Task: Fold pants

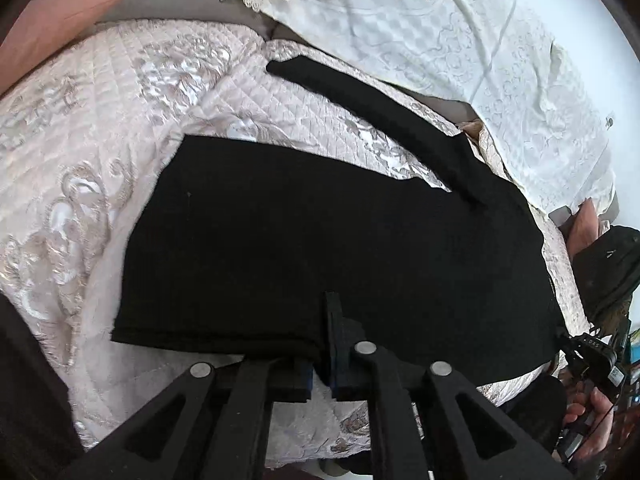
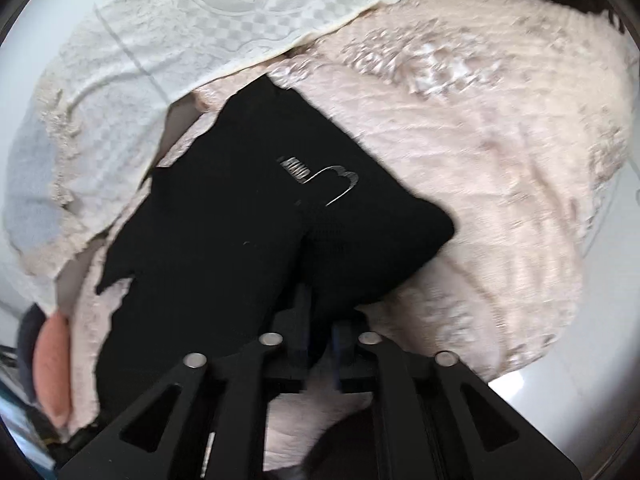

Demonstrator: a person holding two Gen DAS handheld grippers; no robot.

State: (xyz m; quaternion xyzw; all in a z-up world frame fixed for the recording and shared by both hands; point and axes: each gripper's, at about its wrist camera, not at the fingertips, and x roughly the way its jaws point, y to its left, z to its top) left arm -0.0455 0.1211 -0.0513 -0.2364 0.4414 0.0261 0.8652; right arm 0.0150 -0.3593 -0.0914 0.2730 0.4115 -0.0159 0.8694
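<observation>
Pants (image 1: 320, 240) lie flat on the quilted bedspread (image 1: 100, 168), soft, limp black cloth. Left gripper (image 1: 325, 344) pinches their near hem; right gripper (image 2: 320, 320) pinches the near edge too. Best gripped at edges.

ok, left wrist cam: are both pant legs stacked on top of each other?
No. The black pants lie on the quilted bedspread with one leg spread away from the other, bedspread showing between them.

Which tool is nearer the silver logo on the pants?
Right. The right tool grips the pants just below the logo; the left tool holds the leg end, where no logo shows.
</observation>
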